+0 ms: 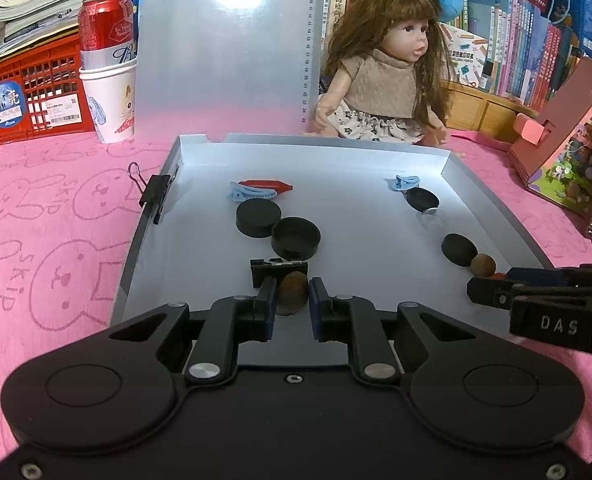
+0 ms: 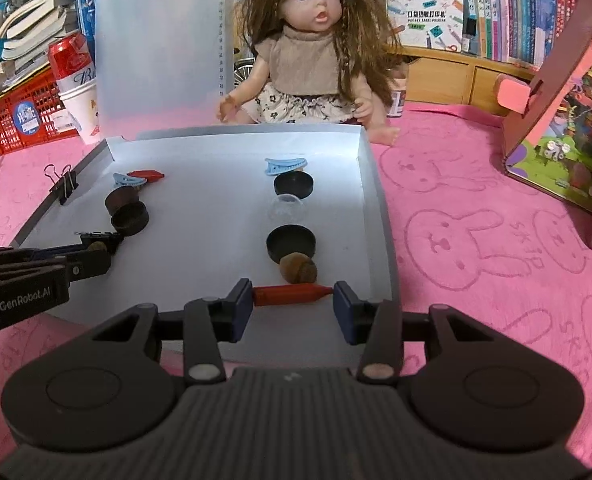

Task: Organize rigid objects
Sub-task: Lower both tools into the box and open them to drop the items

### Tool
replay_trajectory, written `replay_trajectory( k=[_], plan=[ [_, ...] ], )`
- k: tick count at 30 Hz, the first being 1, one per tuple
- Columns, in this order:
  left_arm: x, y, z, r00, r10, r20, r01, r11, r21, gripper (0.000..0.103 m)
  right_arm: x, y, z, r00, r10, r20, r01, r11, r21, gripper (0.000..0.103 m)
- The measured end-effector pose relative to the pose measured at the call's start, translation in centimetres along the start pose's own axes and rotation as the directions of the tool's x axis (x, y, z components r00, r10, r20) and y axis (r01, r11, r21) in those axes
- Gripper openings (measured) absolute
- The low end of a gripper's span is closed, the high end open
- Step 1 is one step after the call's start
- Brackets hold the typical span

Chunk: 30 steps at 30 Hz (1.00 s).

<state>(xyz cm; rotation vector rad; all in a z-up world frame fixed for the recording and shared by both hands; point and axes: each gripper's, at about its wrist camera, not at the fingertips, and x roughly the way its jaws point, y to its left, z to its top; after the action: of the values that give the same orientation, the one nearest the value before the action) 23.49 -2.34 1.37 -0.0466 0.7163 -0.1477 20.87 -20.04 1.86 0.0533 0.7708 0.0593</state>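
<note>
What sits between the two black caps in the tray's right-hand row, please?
A clear plastic dome lies between the far black cap and the near black cap, shown best in the right wrist view.
</note>
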Motion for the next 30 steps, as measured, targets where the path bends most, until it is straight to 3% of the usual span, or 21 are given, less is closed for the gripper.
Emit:
replay_trajectory(
  k=[24, 30],
  plan=[
    [1.4, 0.1, 0.7, 1.000, 0.025, 0.011, -0.026, 1.000, 0.005, 0.017, 1.1, 0.4, 0.9, 1.000, -0.004, -0.005, 0.004, 1.000, -0.008, 0.052],
    [1.2, 0.2, 0.7, 1.000, 0.024, 0.018, -0.024, 1.000, -0.004, 0.033, 0.7, 0.1, 0.8, 1.000, 0.007, 0.008, -0.007, 1.000, 0.014, 0.063]
  ],
)
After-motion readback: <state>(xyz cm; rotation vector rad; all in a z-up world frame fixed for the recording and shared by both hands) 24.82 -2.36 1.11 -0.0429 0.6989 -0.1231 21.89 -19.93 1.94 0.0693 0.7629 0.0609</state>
